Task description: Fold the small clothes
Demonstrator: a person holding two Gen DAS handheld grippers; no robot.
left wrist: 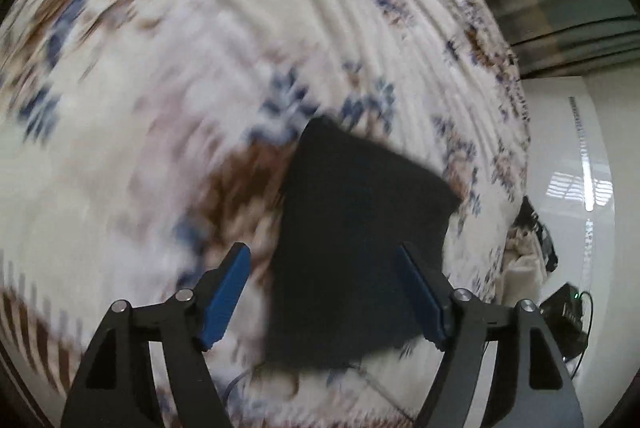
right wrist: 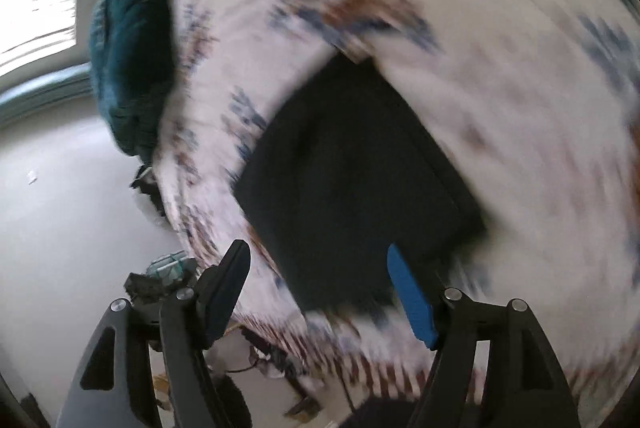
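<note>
Patterned bedding (left wrist: 168, 76) in cream, blue and brown covers the bed, with a teal cushion (right wrist: 132, 48) at its far edge. On it lies the dark garment (left wrist: 356, 240), apparently already folded into a flat, compact shape with straight edges; perhaps only tidying remains. Left hand-held gripper (left wrist: 324, 260) and right hand-held gripper (right wrist: 318, 260) hang above it, jaws spread, gripping nothing.

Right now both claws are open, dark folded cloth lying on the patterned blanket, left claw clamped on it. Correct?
Not quite. The left claw is open and clamps nothing; the left wrist view shows the dark cloth lying free on the blanket. The rest holds.
</note>
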